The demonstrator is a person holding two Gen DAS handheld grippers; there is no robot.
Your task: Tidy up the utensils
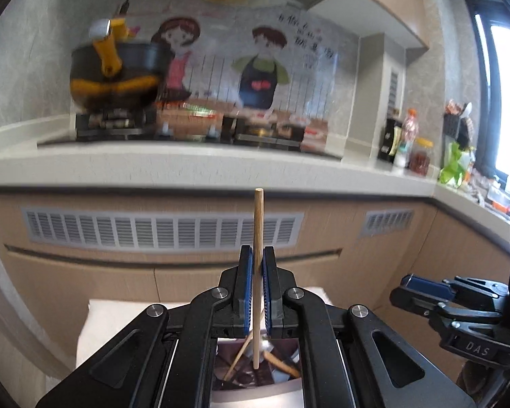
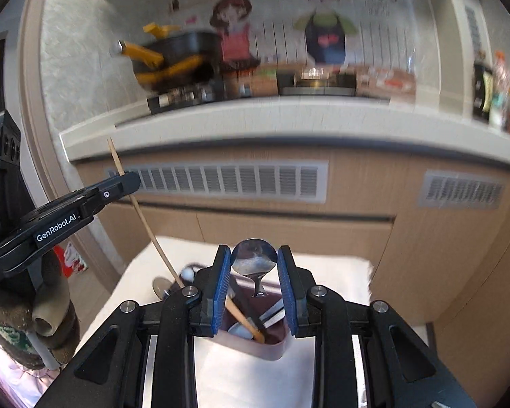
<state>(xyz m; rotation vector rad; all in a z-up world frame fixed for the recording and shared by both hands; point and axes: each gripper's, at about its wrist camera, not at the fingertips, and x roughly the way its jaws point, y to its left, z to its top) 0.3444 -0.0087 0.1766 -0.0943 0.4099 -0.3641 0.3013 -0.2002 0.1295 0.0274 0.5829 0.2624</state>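
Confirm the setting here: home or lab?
Most likely a home kitchen: a black-and-yellow pot sits on a gas stove, a cartoon cook splashback lines the wall, and condiment bottles stand on the pale stone countertop.

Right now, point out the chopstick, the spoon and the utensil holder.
chopstick point(image 1: 257, 224), left wrist view, bare shaft above the pads.
spoon point(image 2: 254, 256), right wrist view, middle of the bowl.
utensil holder point(image 2: 272, 352), right wrist view, near rim.

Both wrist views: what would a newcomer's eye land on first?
The wooden chopstick standing upright, pinched in the left gripper above the utensil holder. Next, the shiny metal spoon, bowl up, between the fingers of the right gripper over the same holder. Behind both, the black-and-yellow pot on the stove.
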